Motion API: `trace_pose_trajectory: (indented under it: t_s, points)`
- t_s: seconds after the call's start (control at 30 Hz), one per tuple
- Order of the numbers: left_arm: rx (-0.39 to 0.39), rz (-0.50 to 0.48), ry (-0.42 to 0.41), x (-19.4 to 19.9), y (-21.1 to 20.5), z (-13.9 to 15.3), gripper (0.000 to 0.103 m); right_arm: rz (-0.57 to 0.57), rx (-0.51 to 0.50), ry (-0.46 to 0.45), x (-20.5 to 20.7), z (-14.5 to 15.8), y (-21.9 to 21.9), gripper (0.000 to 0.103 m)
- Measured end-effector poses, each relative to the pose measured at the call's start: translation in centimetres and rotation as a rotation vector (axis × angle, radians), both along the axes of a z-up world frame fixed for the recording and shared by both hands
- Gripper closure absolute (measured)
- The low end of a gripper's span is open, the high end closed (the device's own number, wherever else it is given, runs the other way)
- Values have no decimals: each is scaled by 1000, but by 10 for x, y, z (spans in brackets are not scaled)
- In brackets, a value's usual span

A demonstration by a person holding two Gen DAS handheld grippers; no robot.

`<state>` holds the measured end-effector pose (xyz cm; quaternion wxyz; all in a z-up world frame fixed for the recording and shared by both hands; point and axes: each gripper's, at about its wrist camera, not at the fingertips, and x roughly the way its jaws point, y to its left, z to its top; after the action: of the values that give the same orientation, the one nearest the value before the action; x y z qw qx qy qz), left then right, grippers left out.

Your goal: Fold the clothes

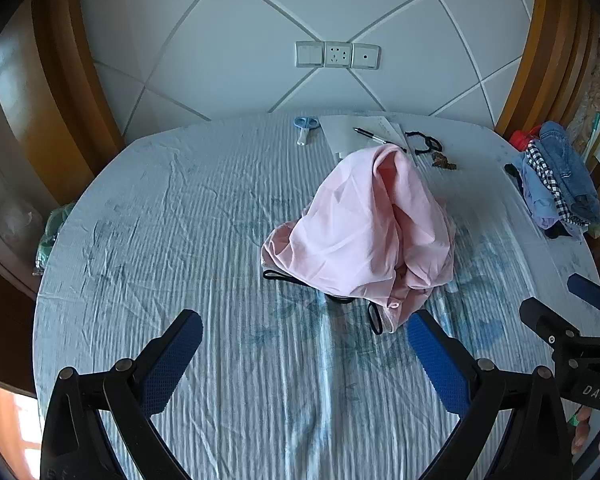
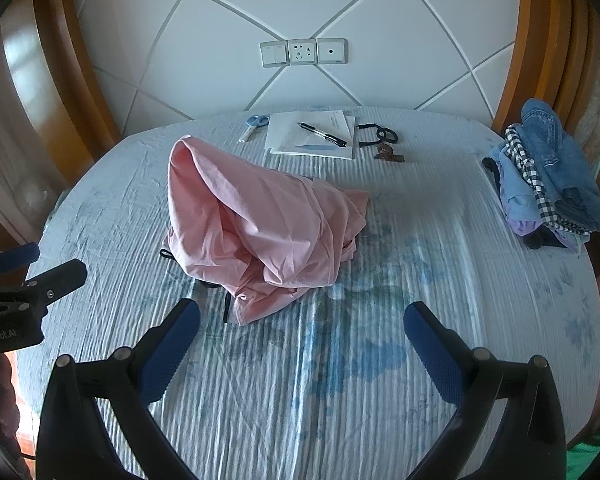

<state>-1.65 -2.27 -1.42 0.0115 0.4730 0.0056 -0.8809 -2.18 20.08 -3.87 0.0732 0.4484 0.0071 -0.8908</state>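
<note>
Left gripper: jaws wide, empty.
Right gripper: likewise wide.
Risk: crumpled pink cotton garment bunches if pinched through several layers.

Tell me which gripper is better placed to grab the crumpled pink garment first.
Probably the left gripper: the crumpled pink garment has its near hem beside the left's fingertip. The right gripper, also open, sits slightly farther away.
</note>
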Motion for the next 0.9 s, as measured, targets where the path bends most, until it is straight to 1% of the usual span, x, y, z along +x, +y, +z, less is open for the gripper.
trace_pose_trajectory:
  t_s: [0.37,0.53,0.63,0.7,0.83,0.9]
  points:
    - [8,21,-63,-15,-6,-20,0,3,4,-30,-13,-10,0,0]
    - [1,13,-135,-33,-9,-47,0,-9,8,-55,-24,-20,5,0]
    - [41,7,-165,-46,-11,-63,0,-16,16,-83,-36,-31,9,0]
    - [66,2,-170,-58,-11,-71,1,-16,24,-103,-45,-40,12,0]
    - [87,-16,-153,-83,-4,-85,1,5,30,-146,-66,-57,12,0]
    - [83,-23,-148,-95,0,-93,1,17,17,-170,-79,-68,10,0]
